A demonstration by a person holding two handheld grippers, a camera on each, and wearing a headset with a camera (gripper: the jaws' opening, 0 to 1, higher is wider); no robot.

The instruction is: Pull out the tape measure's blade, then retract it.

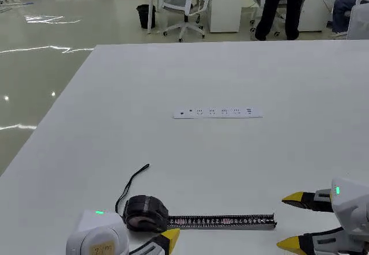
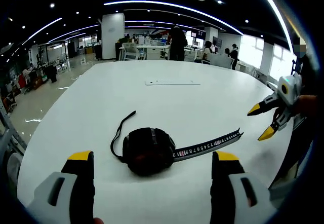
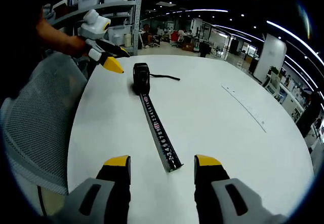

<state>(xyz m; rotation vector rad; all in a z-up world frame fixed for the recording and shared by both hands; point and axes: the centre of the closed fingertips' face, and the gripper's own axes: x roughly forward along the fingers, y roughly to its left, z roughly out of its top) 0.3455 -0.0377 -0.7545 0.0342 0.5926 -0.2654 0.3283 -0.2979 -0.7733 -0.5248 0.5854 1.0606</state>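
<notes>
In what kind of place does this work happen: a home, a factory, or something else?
Most likely an open-plan office or lab. A large white table has a power strip lying on it, a swivel office chair stands beyond it, and shelves of storage bins line one side.

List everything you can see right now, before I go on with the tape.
Table: one, white, under everything.
Tape measure case: one, black, near edge of the table, between the left gripper's jaws.
Blade: one, dark with printed numbers, pulled out flat on the table, its end towards the right gripper.
Strap: one, black, looped from the case across the table.
Power strip: one, white, mid-table.
Office chair: one, white, on the floor beyond the table.
Bin: one, black, beside the chair.
Person: one, dark clothes, standing in the background.
Left gripper: one, white with yellow tips, open.
Right gripper: one, white with yellow tips, open at the blade's end.
</notes>
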